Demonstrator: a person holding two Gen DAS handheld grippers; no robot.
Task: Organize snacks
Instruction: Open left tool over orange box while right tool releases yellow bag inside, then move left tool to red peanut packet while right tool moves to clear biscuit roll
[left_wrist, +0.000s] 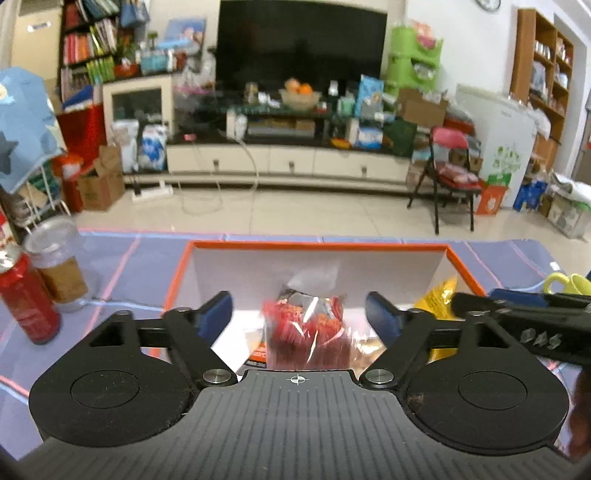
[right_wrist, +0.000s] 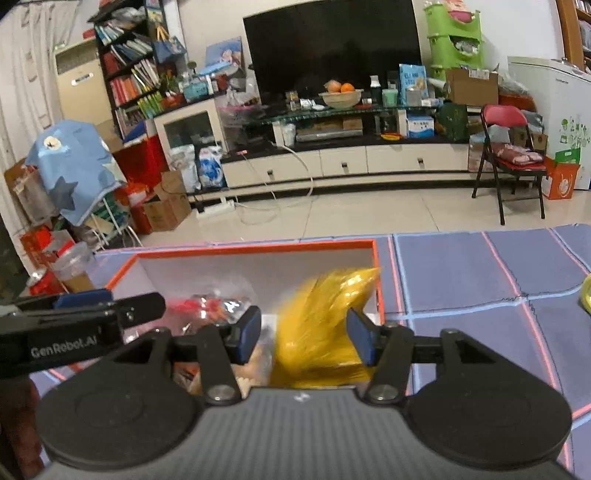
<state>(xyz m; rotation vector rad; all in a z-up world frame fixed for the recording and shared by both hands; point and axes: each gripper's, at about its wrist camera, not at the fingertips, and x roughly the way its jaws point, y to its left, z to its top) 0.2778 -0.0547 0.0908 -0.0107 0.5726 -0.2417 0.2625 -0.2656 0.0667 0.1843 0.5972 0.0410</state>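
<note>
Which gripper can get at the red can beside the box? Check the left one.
Probably yes. The left gripper is open over the box, and the red can stands outside it to the left, with only a clear cup just behind.

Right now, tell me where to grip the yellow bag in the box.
Grip the yellow bag at its gathered upper end, coming from above. It stands against the orange-rimmed box's right wall, so side access looks blocked; only the top seems free.
</note>
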